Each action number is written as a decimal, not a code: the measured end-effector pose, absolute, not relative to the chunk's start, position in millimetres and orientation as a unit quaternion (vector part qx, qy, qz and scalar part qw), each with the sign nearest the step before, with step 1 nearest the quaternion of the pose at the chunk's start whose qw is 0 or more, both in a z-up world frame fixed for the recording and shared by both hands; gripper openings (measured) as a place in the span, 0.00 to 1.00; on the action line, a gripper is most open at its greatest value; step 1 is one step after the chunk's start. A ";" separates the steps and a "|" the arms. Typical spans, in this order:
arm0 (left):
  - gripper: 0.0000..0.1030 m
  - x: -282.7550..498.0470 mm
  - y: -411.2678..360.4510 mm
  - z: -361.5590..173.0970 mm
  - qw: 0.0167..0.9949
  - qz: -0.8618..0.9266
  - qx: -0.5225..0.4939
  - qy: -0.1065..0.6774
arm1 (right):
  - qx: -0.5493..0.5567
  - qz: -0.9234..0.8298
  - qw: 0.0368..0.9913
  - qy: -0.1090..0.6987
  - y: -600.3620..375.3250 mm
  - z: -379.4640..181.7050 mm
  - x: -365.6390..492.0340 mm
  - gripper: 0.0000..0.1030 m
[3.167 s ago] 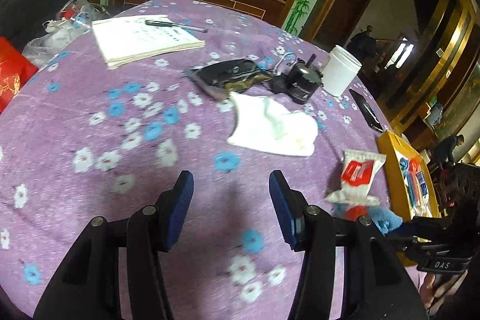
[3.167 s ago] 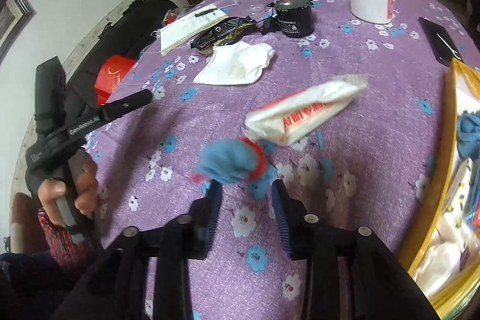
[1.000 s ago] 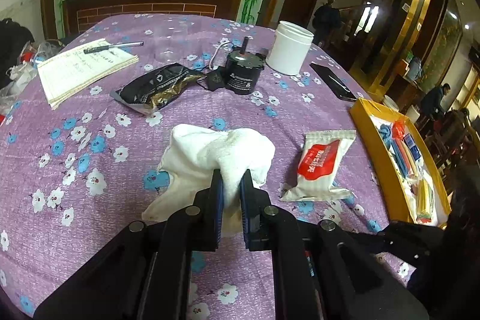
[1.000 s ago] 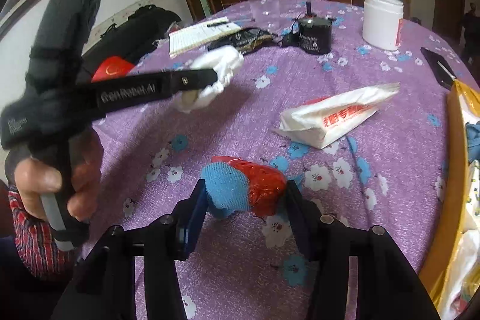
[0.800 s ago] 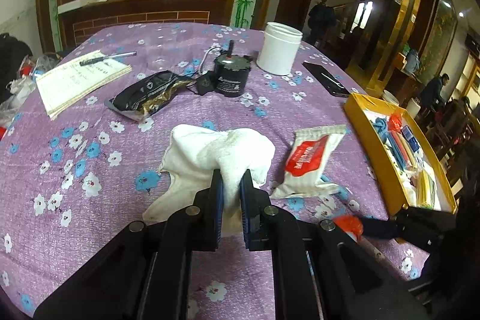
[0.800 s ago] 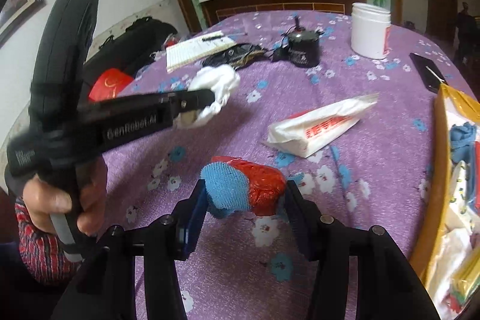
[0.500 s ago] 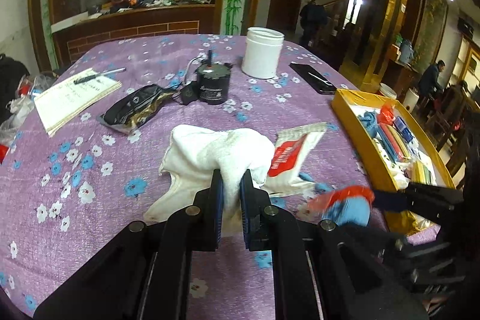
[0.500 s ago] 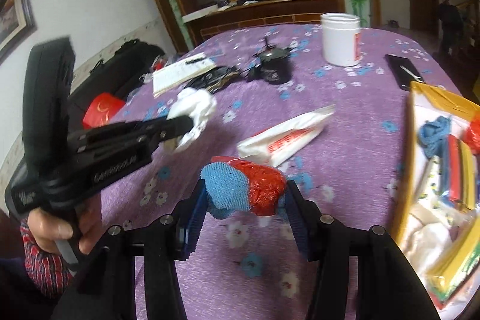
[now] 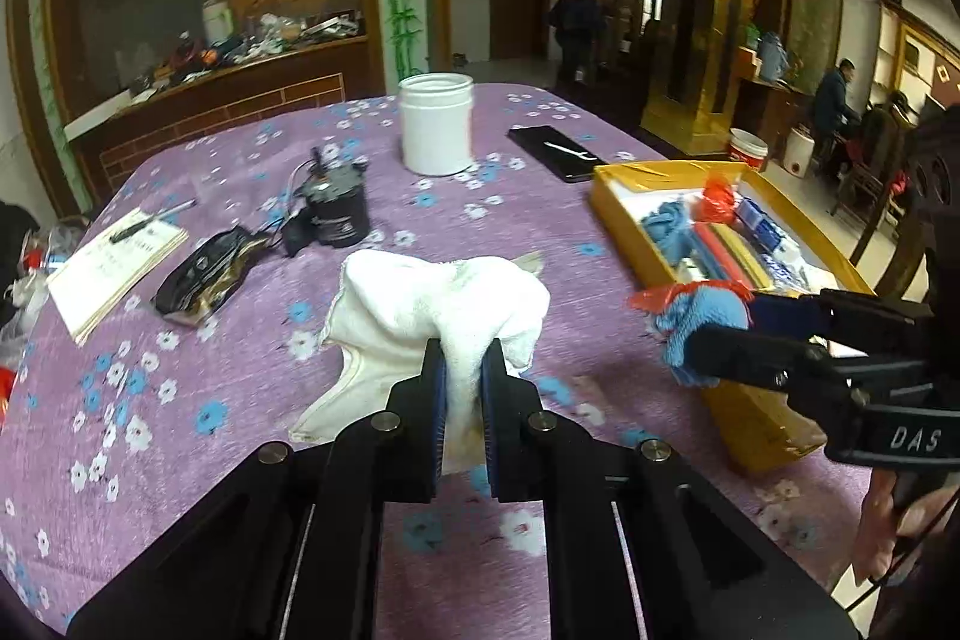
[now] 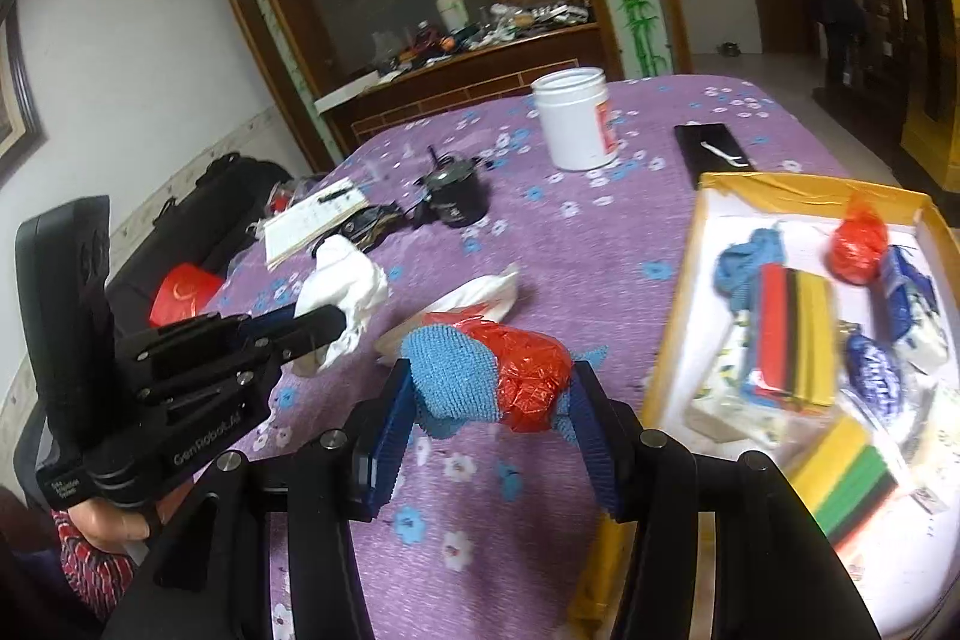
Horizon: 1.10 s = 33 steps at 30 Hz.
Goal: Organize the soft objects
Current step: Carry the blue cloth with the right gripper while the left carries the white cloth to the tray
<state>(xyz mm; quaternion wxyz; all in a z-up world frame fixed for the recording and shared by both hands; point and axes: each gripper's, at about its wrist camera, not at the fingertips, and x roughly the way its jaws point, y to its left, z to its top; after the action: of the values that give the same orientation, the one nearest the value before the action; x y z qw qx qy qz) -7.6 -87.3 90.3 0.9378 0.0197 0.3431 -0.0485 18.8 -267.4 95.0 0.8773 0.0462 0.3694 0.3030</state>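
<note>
White cloth [image 9: 438, 304] clamped between the narrow fingers of the left gripper [image 9: 462, 388]; it hangs lifted above the purple floral tablecloth [image 9: 228, 358], loose folds spilling toward 10 o'clock in the left wrist view. In the right wrist view the same cloth [image 10: 348, 292] sits at the left gripper's [image 10: 318, 322] tip, at 9 o'clock.

Right gripper [image 10: 492, 394] holds a bundle [image 10: 492, 376]: blue knit on its left half, red crinkled plastic on its right. Fingers moderately spread, pressed on both sides of it. Bundle is clear of the table, near the edge of the yellow tray [image 10: 678, 292], which lies at 3 o'clock. In the left wrist view the bundle [image 9: 696, 304] and right gripper [image 9: 750, 328] appear at 3 o'clock, over the tray's [image 9: 636, 220] near rim.

Tray contents: blue knit piece [image 10: 744, 256], striped sponge stack [image 10: 792, 334], red plastic ball [image 10: 858, 244], blue-and-white packets [image 10: 912, 310], second striped stack [image 10: 840, 484] at the near end.

Tissue pack [image 10: 468, 304], white and red, lies on the table just beyond the bundle, at 12 o'clock.

Farther back: white jar [image 9: 435, 130], black motor [image 9: 336, 214] with wires, dark pouch [image 9: 204, 274], notepad [image 9: 114, 268] with pen, black phone [image 9: 552, 151].

Hand [image 10: 114, 520] grips the left gripper's handle at 8 o'clock in the right wrist view.
</note>
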 end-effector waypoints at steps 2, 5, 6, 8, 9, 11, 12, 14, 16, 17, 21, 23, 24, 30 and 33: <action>0.08 -7.3 -96.1 92.4 0.938 -0.055 0.027 0.342 | 0.053 0.298 0.880 0.366 -276.7 97.6 19.5 0.51; 0.08 -7.9 -107.3 95.8 0.937 -0.067 0.034 0.341 | 0.065 0.285 0.887 0.357 -295.0 102.4 21.1 0.51; 0.08 -8.4 -109.9 97.8 0.937 -0.071 0.035 0.339 | 0.070 0.281 0.889 0.355 -301.3 103.9 22.3 0.50; 0.08 -9.4 -113.5 100.6 0.937 -0.080 0.034 0.337 | 0.079 0.270 0.894 0.349 -315.4 106.9 22.9 0.51; 0.08 -9.3 -115.6 101.6 0.937 -0.083 0.034 0.337 | 0.085 0.264 0.897 0.346 -323.6 108.6 23.4 0.51; 0.08 -9.3 -119.0 104.2 0.936 -0.090 0.032 0.338 | 0.093 0.254 0.900 0.341 -336.9 111.7 24.9 0.51; 0.08 -9.4 -120.7 105.3 0.936 -0.093 0.032 0.339 | 0.098 0.247 0.903 0.337 -345.1 113.4 25.5 0.51; 0.08 -7.6 -127.0 109.6 0.935 -0.104 0.033 0.338 | 0.105 0.236 0.907 0.332 -359.0 116.4 25.5 0.50; 0.08 -6.6 -135.1 115.1 0.934 -0.114 0.036 0.335 | 0.113 0.224 0.911 0.326 -372.5 120.1 24.1 0.50; 0.08 -5.3 -142.0 119.0 0.934 -0.122 0.038 0.334 | 0.118 0.217 0.914 0.322 -380.9 122.2 24.2 0.51; 0.08 -1.1 -168.2 129.5 0.930 -0.156 0.042 0.330 | 0.133 0.193 0.921 0.311 -408.9 127.8 25.3 0.50; 0.08 1.2 -185.1 132.7 0.927 -0.175 0.046 0.328 | 0.140 0.180 0.924 0.307 -421.7 129.2 25.9 0.50; 0.08 2.3 -192.9 133.1 0.925 -0.183 0.048 0.328 | 0.143 0.175 0.925 0.306 -426.5 129.6 27.0 0.50; 0.08 13.3 -236.1 125.4 0.913 -0.223 0.061 0.336 | 0.143 0.147 0.925 0.318 -447.0 125.9 42.9 0.51; 0.08 20.5 -254.9 118.3 0.904 -0.238 0.065 0.349 | 0.131 0.135 0.924 0.334 -452.4 125.8 60.4 0.51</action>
<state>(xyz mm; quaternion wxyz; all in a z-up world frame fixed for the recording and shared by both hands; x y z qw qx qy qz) 20.5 -254.9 118.3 0.9041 0.0645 0.3487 -0.2384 60.4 -452.4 125.8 0.9239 0.1305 0.3335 0.1347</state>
